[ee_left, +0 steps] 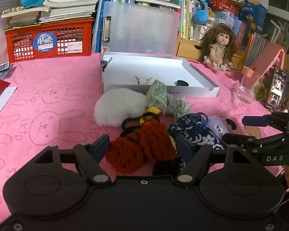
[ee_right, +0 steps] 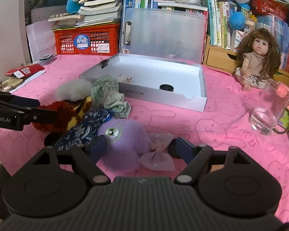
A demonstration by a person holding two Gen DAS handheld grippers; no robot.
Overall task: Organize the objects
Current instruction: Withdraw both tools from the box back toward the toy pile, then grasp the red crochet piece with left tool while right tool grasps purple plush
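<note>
We list a heap of soft items at the centre of the pink counter, just in front of the open white box.

Red knitted toy: lower centre of the left wrist view, long axis running from lower left to upper right, black loop at the far end. It lies between the fingers of the left tool, whose jaws stand apart; we cannot tell whether the pads touch the yarn.

Purple plush toy: lower centre of the right wrist view, green eye facing up, pale bow toward the right. The right tool is spread wide around it, pads clear.

Blue patterned pouch lies between the two toys. White fluffy ball and green striped cloth lie nearer the box.
</note>
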